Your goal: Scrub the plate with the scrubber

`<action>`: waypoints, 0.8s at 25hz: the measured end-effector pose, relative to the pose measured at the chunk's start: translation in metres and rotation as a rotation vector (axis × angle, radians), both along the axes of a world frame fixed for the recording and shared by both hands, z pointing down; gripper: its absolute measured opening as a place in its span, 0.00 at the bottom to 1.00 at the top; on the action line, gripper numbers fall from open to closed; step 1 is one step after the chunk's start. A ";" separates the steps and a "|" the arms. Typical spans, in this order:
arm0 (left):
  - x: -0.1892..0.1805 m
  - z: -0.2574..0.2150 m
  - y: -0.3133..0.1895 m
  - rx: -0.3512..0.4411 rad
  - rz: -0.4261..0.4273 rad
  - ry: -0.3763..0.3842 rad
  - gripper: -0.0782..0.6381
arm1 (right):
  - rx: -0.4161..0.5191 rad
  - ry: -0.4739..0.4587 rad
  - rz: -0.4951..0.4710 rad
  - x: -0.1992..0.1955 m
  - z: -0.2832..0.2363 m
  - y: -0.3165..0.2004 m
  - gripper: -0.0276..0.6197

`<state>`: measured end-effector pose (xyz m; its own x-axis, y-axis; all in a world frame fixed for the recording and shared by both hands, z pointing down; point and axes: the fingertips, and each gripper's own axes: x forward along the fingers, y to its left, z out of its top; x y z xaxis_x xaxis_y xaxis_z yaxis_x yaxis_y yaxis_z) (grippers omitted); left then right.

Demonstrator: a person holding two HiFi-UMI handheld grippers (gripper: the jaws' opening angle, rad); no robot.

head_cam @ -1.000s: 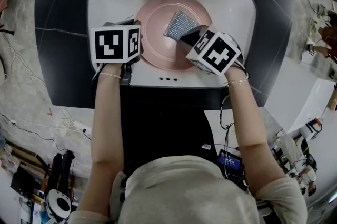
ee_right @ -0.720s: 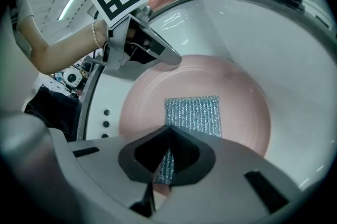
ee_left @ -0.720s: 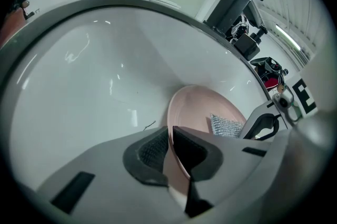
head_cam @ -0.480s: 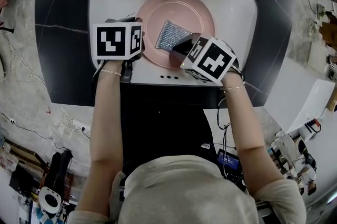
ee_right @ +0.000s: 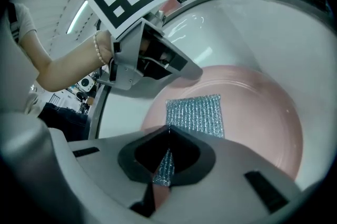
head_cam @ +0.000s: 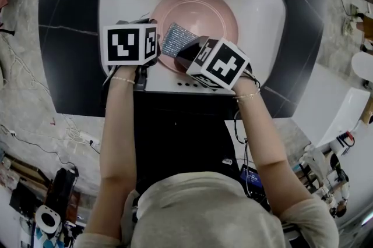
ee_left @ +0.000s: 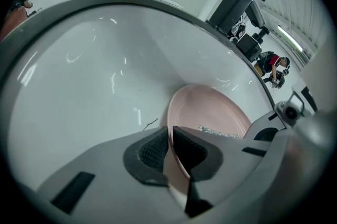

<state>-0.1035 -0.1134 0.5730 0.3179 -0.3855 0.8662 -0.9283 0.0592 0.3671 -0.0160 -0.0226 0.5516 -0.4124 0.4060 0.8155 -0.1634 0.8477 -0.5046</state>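
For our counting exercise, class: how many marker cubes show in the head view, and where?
2. One cube rides the left gripper, clamped on the pink plate's left rim; the other rides the right gripper, holding the scrubber. None seems hidden.

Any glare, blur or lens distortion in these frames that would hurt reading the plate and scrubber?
Head view: evenly lit, sharp, plate readable. Left gripper view: heavy fisheye, dark corners, light streaks on the sink wall. Right gripper view: same fisheye, scrubber crisp, nearest foreground soft.

White sink (head_cam: pixel 123 1) in black counter (head_cam: pixel 69 43)
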 end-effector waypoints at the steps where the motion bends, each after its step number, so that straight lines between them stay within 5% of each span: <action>1: 0.000 0.000 0.001 -0.001 0.001 -0.003 0.16 | -0.003 -0.007 0.006 -0.003 0.001 -0.001 0.07; 20: 0.001 0.003 0.004 -0.023 0.000 0.023 0.17 | 0.160 0.024 0.132 -0.019 0.025 -0.064 0.07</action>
<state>-0.1029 -0.1091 0.5762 0.3382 -0.3658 0.8671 -0.9195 0.0676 0.3872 -0.0349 -0.0866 0.5768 -0.4327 0.2147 0.8756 -0.2887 0.8871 -0.3601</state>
